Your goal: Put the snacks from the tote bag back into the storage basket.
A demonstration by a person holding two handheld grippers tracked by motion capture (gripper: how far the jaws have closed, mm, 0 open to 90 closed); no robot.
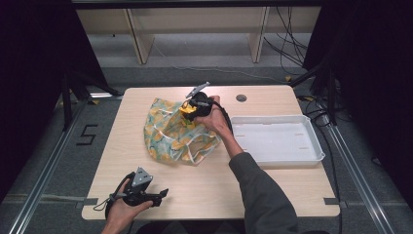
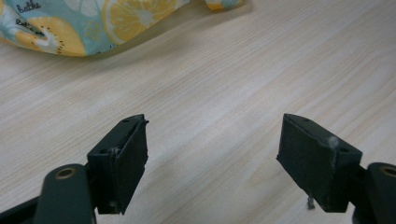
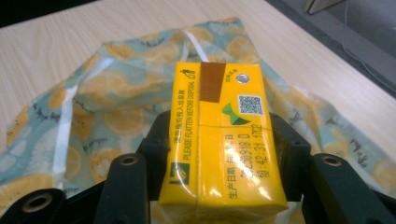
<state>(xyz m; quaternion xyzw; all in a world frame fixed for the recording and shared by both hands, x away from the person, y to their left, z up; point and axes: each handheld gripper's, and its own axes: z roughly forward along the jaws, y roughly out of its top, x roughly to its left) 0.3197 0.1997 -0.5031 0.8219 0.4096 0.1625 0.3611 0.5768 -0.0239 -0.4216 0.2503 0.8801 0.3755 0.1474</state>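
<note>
Wooden table (image 1: 272, 190) carries everything I am working with, and on it, off to the side of my right claw, sits a white tray (image 1: 311, 141), shallow and well apart from the jaws. Directly beneath and around my right claw (image 1: 189, 111) lies a cloth bag (image 1: 168, 139) printed with lemon slices on pale blue, its white drawstring trailing over the folds. My left claw (image 2: 212, 156) rests low near my edge of the table, jaws spread wide apart with only bare wood between them, and the hem of the bag shows ahead of it at the far left. My right claw is clamped on a yellow carton (image 3: 222, 149), one jaw pressing each long side, the carton standing up between them above the bag, its printed top with a foil straw hole facing me.
</note>
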